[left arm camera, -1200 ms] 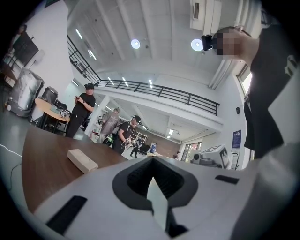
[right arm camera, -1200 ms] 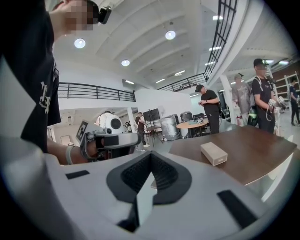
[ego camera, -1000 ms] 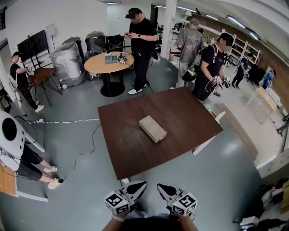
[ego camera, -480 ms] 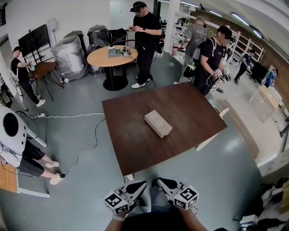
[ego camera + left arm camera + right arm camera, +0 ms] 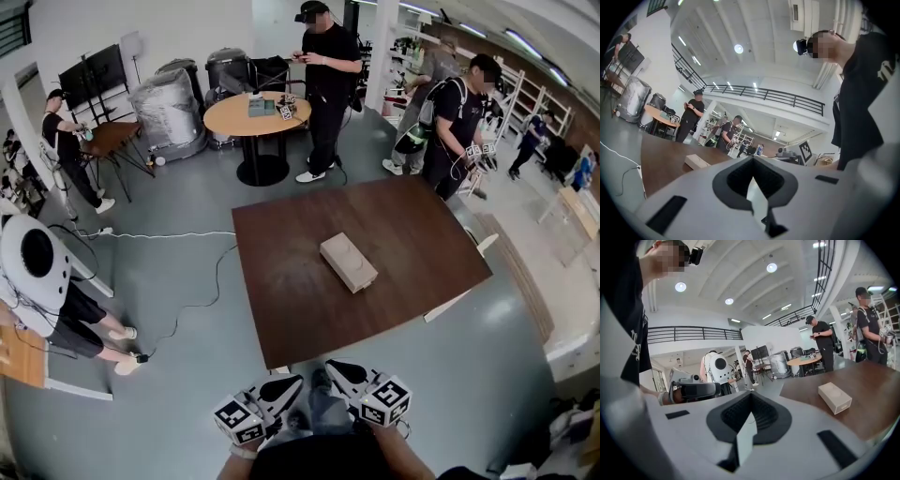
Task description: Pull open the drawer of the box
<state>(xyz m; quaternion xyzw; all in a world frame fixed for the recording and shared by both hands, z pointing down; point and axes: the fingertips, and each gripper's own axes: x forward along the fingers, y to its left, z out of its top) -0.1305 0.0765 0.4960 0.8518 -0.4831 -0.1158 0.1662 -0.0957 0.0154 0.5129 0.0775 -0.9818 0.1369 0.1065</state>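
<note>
With left tongs [image 5: 296, 382] and right tongs [image 5: 332, 366] closed on nothing, box [image 5: 348, 262] well ahead on the counter [image 5: 281, 272]: risk of dragging the whole box, not its drawer, unless braced by one.

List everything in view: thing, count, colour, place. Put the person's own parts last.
box: one, beige, drawer not pulled out, near the middle of the brown table
brown table: one, dark brown, ahead of the person
round table: one, light wood, beyond it, small items on top
wrapped bundles: two, silver-grey, behind the round table
cable: one, white, on the grey floor to the left
bystanders: several, mostly in black, around the room
left tool: one, white, jaws together, empty
right tool: one, white, jaws together, empty
</note>
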